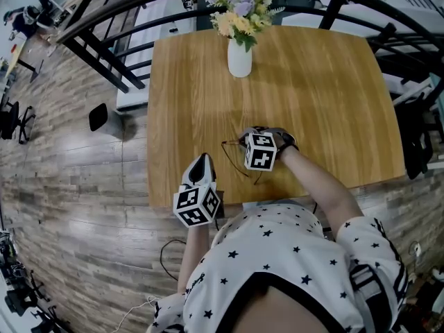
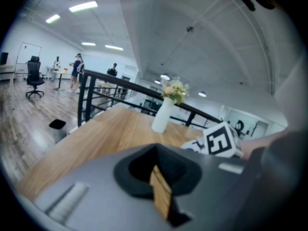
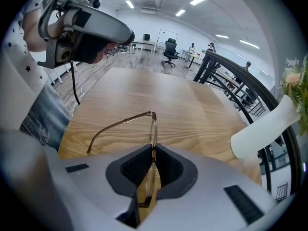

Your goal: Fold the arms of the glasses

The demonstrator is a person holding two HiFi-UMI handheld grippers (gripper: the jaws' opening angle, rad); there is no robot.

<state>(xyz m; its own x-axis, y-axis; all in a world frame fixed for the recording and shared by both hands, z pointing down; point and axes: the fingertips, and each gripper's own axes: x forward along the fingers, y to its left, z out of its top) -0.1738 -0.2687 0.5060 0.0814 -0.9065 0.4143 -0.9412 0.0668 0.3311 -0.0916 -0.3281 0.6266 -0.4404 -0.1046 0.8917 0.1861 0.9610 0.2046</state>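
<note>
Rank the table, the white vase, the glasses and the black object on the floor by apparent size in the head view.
1. table
2. white vase
3. black object on the floor and glasses: unranked, since the glasses are thin and partly covered.

The wooden table point(image 1: 333, 103) carries a white vase point(image 1: 239, 57) of flowers by its far edge. Well nearer than the vase, thin-rimmed glasses point(image 3: 153, 129) sit at the tabletop, one arm spread.
</note>
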